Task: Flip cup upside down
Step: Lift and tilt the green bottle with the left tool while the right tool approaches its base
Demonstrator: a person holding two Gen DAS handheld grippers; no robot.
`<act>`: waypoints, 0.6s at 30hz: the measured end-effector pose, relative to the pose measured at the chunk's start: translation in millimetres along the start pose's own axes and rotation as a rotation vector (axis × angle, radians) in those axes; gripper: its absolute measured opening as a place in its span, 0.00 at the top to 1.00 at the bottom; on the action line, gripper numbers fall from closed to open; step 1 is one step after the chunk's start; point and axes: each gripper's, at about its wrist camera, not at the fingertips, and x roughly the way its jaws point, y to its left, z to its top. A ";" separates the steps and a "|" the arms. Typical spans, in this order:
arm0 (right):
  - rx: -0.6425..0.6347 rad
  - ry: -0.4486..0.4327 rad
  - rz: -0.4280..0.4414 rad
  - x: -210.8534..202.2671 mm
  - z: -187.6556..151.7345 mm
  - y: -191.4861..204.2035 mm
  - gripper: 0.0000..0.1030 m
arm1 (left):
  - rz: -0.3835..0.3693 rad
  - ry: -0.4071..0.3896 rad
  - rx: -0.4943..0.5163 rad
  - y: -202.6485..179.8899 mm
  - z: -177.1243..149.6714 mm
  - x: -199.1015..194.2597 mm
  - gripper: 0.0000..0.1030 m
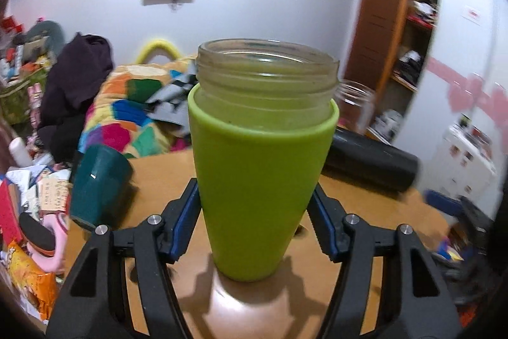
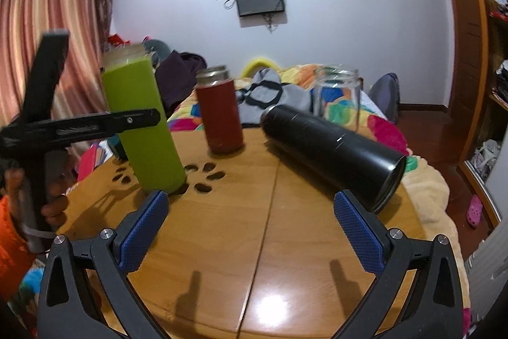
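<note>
A tall green cup (image 1: pixel 258 180) with a clear threaded rim stands mouth up on the wooden table (image 1: pixel 365 212). My left gripper (image 1: pixel 255 208) is shut on the cup, its blue pads pressing both sides of the lower half. In the right wrist view the same green cup (image 2: pixel 143 129) leans slightly, with the left gripper's black fingers (image 2: pixel 133 119) across it. My right gripper (image 2: pixel 250 224) is open and empty above the table's front, clear of the cup.
A dark teal cup (image 1: pixel 98 183) lies left of the green one. A red flask (image 2: pixel 220 110) stands upright, a black flask (image 2: pixel 333 148) lies on its side, and a clear glass jar (image 2: pixel 338 97) stands behind it. A cluttered bed (image 2: pixel 317 84) lies beyond the table (image 2: pixel 270 243).
</note>
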 end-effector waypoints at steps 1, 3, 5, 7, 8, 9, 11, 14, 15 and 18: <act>-0.008 0.008 0.016 1.8 -3.3 2.4 0.00 | -0.019 0.006 0.011 -5.0 -3.0 -4.7 0.38; -0.022 0.028 0.050 5.2 -9.5 8.1 0.00 | -0.062 0.018 0.033 -16.7 -8.5 -13.8 0.38; -0.039 0.050 0.098 10.0 -16.6 14.0 0.00 | -0.103 0.029 0.046 -26.1 -13.1 -19.9 0.38; -0.060 0.067 0.133 13.8 -21.2 21.2 0.00 | -0.147 0.041 0.049 -34.5 -16.5 -24.6 0.38; -0.071 0.068 0.145 14.9 -22.9 24.7 0.00 | -0.169 0.047 0.048 -37.8 -17.9 -26.4 0.38; -0.086 0.069 0.159 16.2 -23.6 28.0 0.00 | -0.188 0.051 0.046 -40.8 -19.7 -28.5 0.38; -0.107 0.062 0.176 17.4 -24.8 33.4 0.00 | -0.236 0.062 0.035 -44.3 -22.1 -32.6 0.38; -0.129 0.055 0.203 20.0 -25.1 41.0 0.00 | -0.284 0.073 0.011 -45.0 -23.6 -34.7 0.38; -0.133 0.053 0.212 19.9 -25.6 43.5 0.00 | -0.301 0.078 -0.008 -43.0 -23.8 -34.9 0.38; -0.149 0.058 0.234 23.4 -25.1 48.1 0.10 | -0.343 0.090 -0.063 -35.0 -23.3 -35.2 0.38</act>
